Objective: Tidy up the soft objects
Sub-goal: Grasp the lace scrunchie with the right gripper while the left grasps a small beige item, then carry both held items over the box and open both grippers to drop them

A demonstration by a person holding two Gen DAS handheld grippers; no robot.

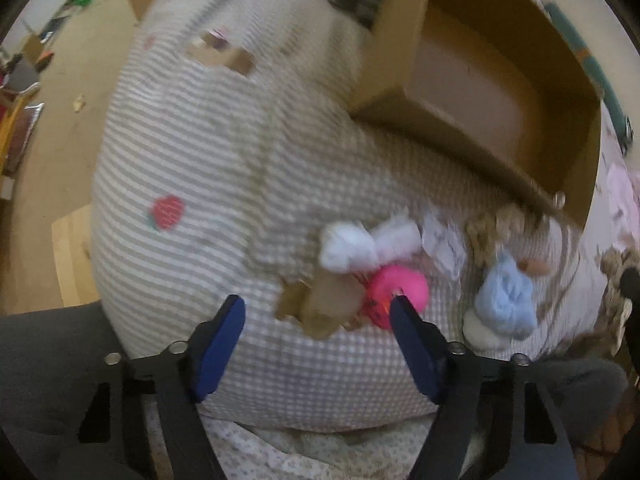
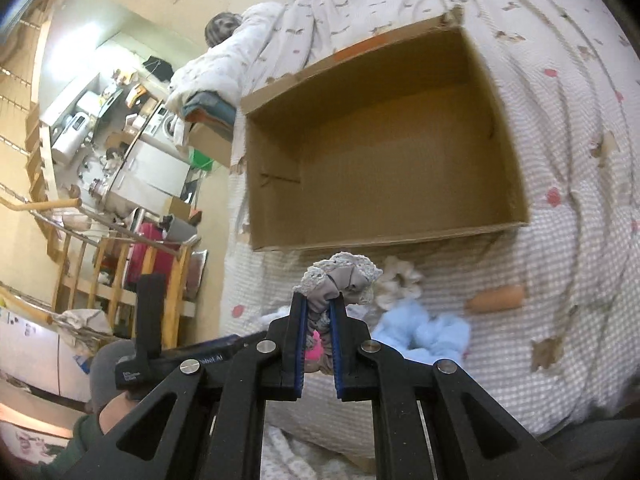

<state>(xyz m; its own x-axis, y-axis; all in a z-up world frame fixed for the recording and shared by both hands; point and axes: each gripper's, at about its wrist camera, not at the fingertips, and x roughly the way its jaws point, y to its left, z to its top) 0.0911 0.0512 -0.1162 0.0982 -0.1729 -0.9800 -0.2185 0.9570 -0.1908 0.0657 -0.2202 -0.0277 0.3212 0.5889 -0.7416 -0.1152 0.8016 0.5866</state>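
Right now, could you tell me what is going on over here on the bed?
A person is sorting small soft items on a checked bedspread into an open cardboard box, which looks empty. The right claw is shut on a grey lace-trimmed cloth, held up just in front of the box. The left claw is open and empty, close to a pink soft toy. A white bundle and a light blue fluffy piece lie on the bedspread.

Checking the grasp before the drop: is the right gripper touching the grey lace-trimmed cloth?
Touching. The right wrist view shows the right gripper shut on the grey lace-trimmed cloth, fabric pinched between both pads.
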